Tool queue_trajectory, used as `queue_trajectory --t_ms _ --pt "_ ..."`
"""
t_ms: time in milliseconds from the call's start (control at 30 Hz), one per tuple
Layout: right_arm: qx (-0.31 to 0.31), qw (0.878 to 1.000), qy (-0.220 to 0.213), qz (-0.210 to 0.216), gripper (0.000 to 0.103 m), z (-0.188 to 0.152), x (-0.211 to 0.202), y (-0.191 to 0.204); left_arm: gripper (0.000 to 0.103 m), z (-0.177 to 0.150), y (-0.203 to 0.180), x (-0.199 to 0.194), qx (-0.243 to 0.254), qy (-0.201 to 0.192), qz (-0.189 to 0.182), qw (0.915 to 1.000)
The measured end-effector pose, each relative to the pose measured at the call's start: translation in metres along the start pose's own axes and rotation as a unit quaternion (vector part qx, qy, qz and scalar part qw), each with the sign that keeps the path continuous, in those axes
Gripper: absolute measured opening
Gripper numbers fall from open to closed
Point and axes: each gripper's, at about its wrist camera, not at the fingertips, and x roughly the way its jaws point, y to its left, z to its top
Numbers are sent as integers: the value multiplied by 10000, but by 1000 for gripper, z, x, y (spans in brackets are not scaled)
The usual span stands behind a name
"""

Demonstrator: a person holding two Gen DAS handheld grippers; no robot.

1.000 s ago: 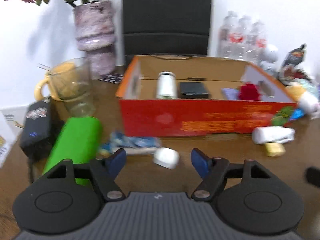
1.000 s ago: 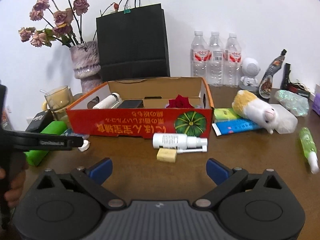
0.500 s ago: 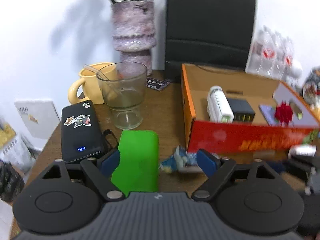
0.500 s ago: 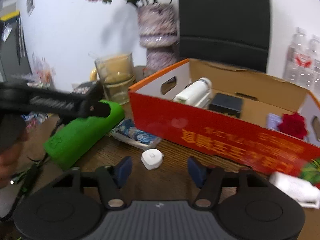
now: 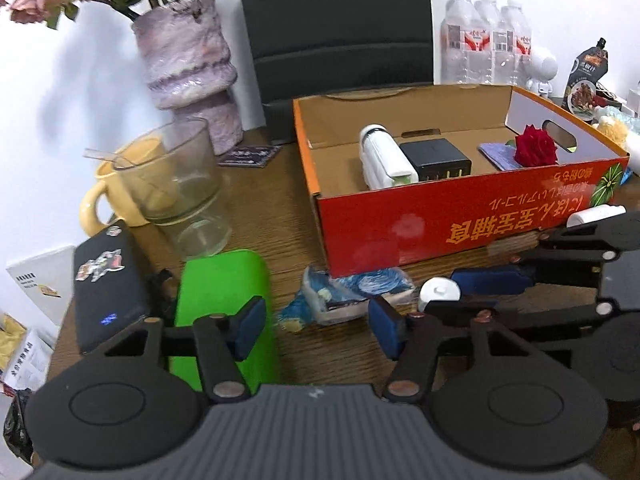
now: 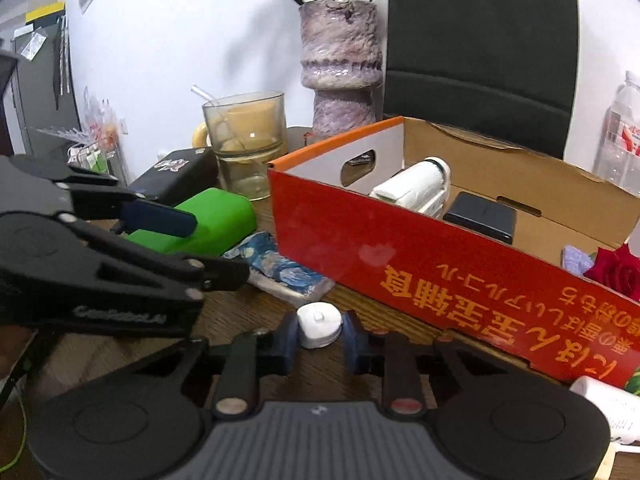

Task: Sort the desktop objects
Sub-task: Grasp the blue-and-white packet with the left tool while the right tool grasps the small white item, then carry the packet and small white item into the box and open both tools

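— On the wooden surface [image 5: 280, 216], just in front of the red cardboard box [image 6: 400, 256], what sits between the fingers of the right gripper [image 6: 319, 334]?

— A small white round cap [image 6: 319, 325]. It lies on the wood with a blue pad on either side. The jaws are closing on it; the pads look right up against its sides, though I cannot tell whether they press yet.

— And the left gripper [image 5: 318, 326]?

— Its fingers are apart and also closing, with nothing between them. The green case [image 5: 224, 308] lies under its left finger, and a crumpled blue-and-white packet [image 5: 344, 292] sits on the wood just beyond the gap.

— Are the two tools close?

— Yes. From the left wrist view the right tool comes in from the right, its blue fingertips around the white cap [image 5: 439, 292]. From the right wrist view the left tool fills the left side, one finger over the green case [image 6: 200, 226].

— What is inside the box?

— A white cylinder [image 5: 384, 158] lying on its side, a black block [image 5: 436, 158] beside it, and a red rose [image 5: 534, 151] farther right.

— Anything left of the box?

— A clear glass [image 5: 180, 184] in front of a yellow mug [image 5: 104, 196], a black power bank [image 5: 108, 284] beside the green case, and a purple vase [image 5: 192, 76] behind.
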Motion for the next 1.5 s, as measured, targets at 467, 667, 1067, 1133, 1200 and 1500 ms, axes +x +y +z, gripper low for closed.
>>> queue_trajectory --t_ms 467,667,1067,1133,1200,1500 --pt "134 9962 -477 -715 23 -31 -91 -35 57 18 -21 37 -700 464 -161 9963" --pt "317 9942 -732 -719 23 -33 -115 -40 23 16 -27 24 -580 432 -61 9974" --pt "520 9915 -938 -732 23 -45 -156 -41 7 -2 -37 -65 -1104 -18 -1003 9888" --pt "514 9903 -1015 -804 23 -41 -165 -45 7 19 -36 -87 -1167 -395 -1165 9855" --pt "457 9882 -1118 -941 23 -27 -172 -51 7 50 -35 -97 -1191 -679 -1406 9805" --pt "970 9884 -346 -1118 23 90 -84 -157 8 165 -76 42 -789 -160 -821 9934"
